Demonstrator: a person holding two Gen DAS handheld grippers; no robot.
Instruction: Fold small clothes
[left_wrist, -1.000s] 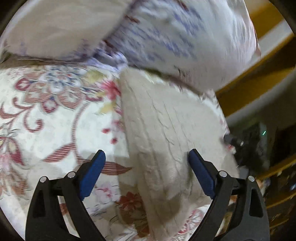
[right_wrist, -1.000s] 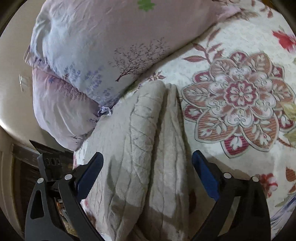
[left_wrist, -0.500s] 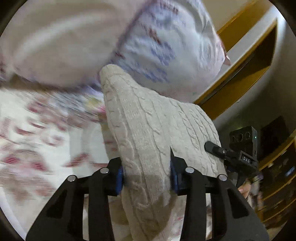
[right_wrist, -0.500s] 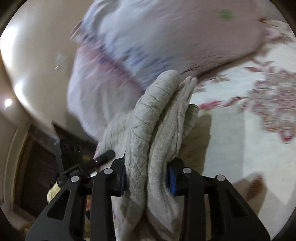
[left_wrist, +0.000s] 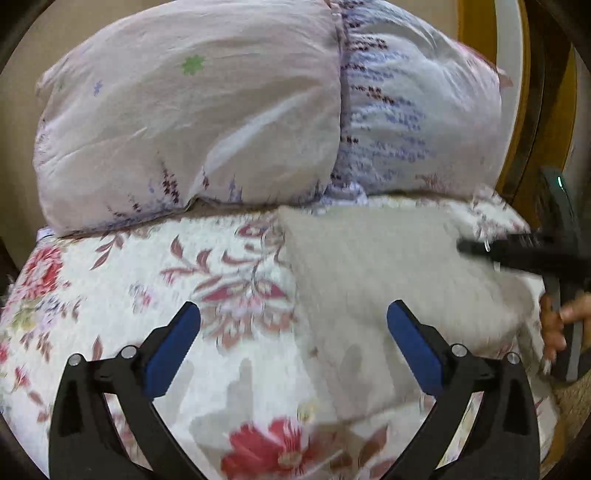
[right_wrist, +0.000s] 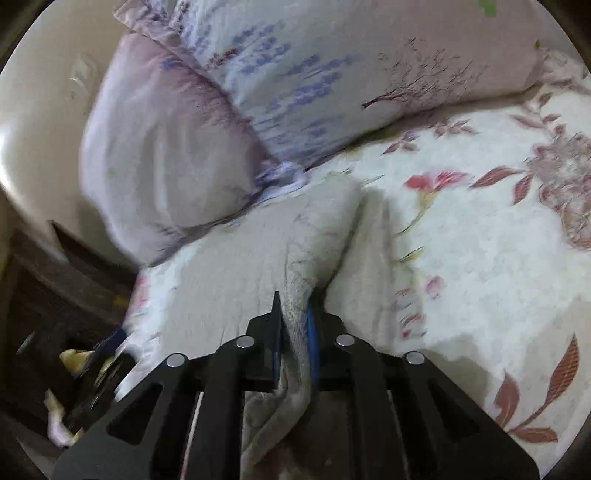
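Cream cable-knit sweater (left_wrist: 373, 280), folded into a thick pad, lies on the white bedspread printed with red flowers (left_wrist: 229, 369), near the bed's edge and just in front of two pale lilac pillows (left_wrist: 207, 122) (both frames are blurred by motion). The right tool (right_wrist: 294, 332) has its blue-padded fingers pressed together on a raised fold of the knit (right_wrist: 314, 236). The left tool (left_wrist: 293, 349) hangs spread wide above the bedspread, gripping nothing, with the sweater's edge lying between its fingers.
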